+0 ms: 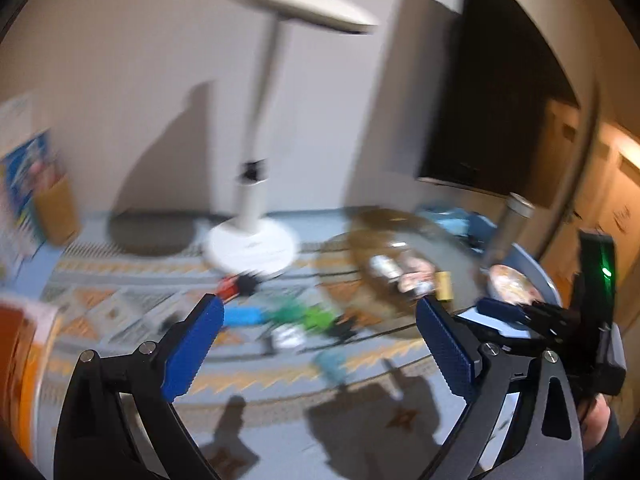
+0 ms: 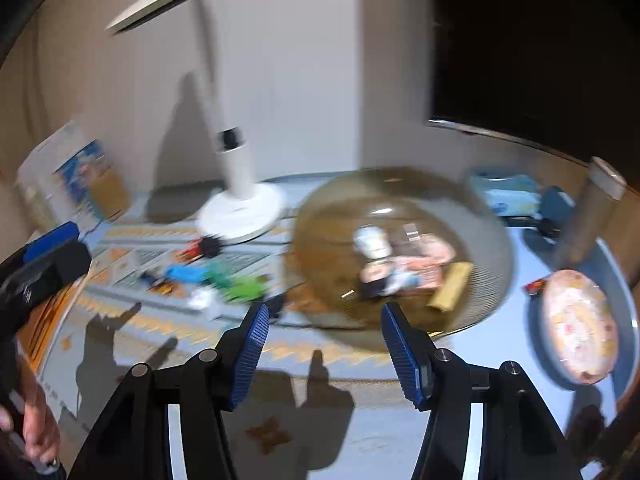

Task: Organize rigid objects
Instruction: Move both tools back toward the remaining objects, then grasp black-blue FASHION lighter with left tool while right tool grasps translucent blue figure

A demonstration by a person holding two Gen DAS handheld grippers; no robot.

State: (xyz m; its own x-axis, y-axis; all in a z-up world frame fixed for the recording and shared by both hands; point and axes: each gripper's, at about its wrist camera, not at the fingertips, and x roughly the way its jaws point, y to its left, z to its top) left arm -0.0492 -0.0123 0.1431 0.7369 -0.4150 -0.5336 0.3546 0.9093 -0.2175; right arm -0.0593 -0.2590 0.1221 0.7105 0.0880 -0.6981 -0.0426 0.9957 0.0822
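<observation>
Tongs come first to the eye: the left tongs (image 1: 320, 344) stand wide apart with nothing between the blue pads, and the right tongs (image 2: 322, 350) stand also apart, less wide, and also empty. Both hang above the worktop (image 2: 360, 440), which is covered with a pale blue cloth with orange zigzag bands.

My judgement is that this is a moment between two steps: no object is carried, and both pictures are blurred. The next move asks to choose one of the loose pieces, to bring one pair of tongs down over it, and to close on it without pushing the neighbours.

A little further lies the group of small toys (image 2: 208, 276), blue, green, red and white, spread on the cloth and not yet sorted. They are too blurred to say what each one is. Just beside them to the right sits the clear brownish bowl (image 2: 340, 208), and some items already lie inside it, among them a yellowish block (image 2: 450, 286). More to the right a round pink tin (image 2: 576, 324) rests on a grey tray (image 2: 628, 300).

Behind stand the white desk lamp (image 1: 250, 244), a colourful box (image 2: 84, 176) at the left, then the plain wall and a dark screen (image 1: 500, 100).
</observation>
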